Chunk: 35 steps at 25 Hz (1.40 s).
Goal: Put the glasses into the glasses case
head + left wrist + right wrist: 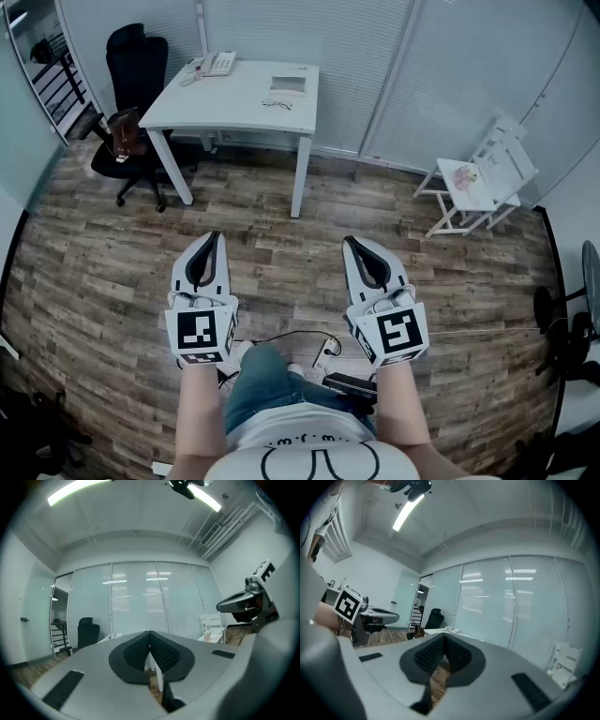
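Across the room stands a white table (234, 112). On it lie a pair of thin-framed glasses (277, 104) and, just behind them, a flat grey glasses case (287, 84). Both grippers are held level over the wooden floor, well short of the table. My left gripper (216, 235) is shut with nothing in it; in the left gripper view its dark pads (161, 651) meet at the tips (150, 633). My right gripper (348, 241) is shut and empty too, with its pads closed together (444, 636). Each gripper shows in the other's view: the right (243, 603), the left (370, 616).
A desk phone (217, 63) sits at the table's far left corner. A black office chair (136, 84) stands left of the table and a small white chair (480, 178) at the right. Cables and a power strip (323, 354) lie by the person's feet. Blinds line the back wall.
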Each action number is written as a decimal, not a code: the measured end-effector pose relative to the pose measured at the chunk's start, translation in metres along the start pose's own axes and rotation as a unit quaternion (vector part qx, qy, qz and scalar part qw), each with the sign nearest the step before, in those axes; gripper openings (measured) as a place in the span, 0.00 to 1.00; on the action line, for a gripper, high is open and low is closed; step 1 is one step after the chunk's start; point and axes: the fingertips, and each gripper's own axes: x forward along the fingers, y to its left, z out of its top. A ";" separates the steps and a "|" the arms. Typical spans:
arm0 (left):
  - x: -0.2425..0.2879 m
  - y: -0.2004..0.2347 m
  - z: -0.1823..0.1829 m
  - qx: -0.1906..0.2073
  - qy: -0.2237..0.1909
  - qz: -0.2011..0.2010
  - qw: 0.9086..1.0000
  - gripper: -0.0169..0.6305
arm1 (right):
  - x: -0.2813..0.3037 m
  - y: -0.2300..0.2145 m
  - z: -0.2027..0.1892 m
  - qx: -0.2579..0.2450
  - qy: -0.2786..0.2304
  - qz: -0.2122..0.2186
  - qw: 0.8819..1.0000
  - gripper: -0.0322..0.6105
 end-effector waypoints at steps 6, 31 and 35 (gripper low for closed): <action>0.025 0.002 0.007 0.000 -0.014 0.001 1.000 0.05 | 0.017 -0.015 -0.006 0.008 -0.001 0.000 1.000 0.06; 0.408 0.162 -0.015 -0.009 -0.026 -0.068 0.997 0.05 | 0.408 -0.133 -0.006 -0.006 0.012 -0.037 0.999 0.07; 0.443 0.172 -0.018 -0.014 -0.026 -0.075 0.997 0.05 | 0.442 -0.144 -0.009 -0.009 0.024 -0.038 0.999 0.07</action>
